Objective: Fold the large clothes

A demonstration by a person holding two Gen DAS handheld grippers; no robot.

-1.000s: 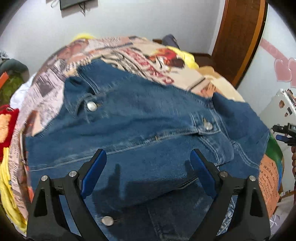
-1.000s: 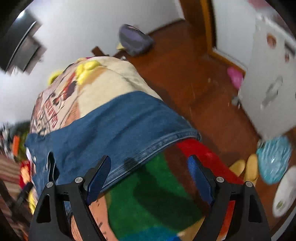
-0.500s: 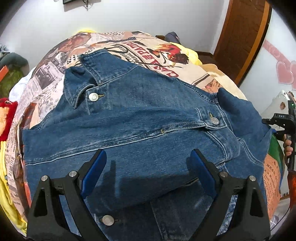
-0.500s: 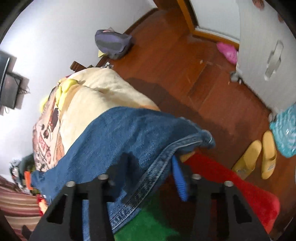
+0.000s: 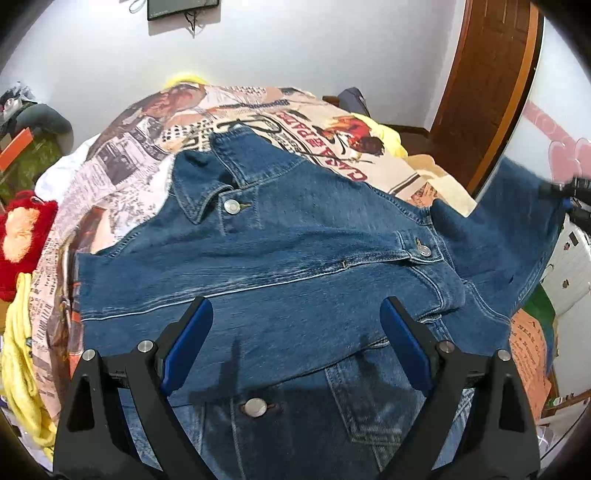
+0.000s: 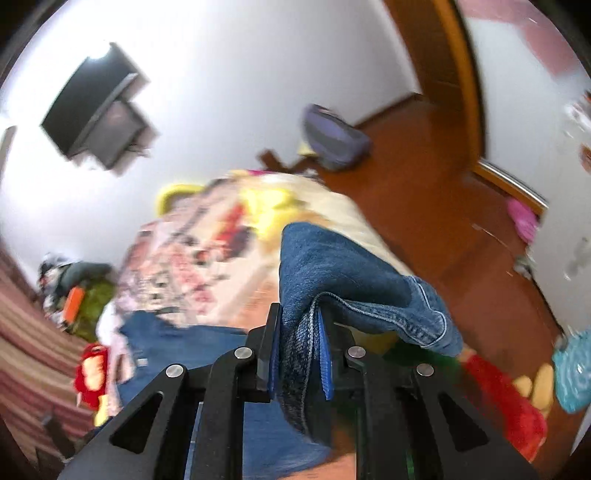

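Right gripper (image 6: 299,354) lifted sleeve (image 6: 332,273).

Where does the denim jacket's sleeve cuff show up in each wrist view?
Left wrist view: sleeve cuff at far right edge, lifted off the bed, blurred.
Right wrist view: cuff at lower centre, clamped in the right gripper, its jaws closed on it.
Shared landmark: the wall-mounted TV.

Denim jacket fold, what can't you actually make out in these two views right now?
- Left wrist view: the denim jacket hem is cut off by the bottom edge and hidden behind the open left gripper.
- Left wrist view: the right gripper is blurred at the frame edge.
- Right wrist view: the bedspread print is smeared by motion blur.
- Right wrist view: the sleeve runs behind the right gripper.
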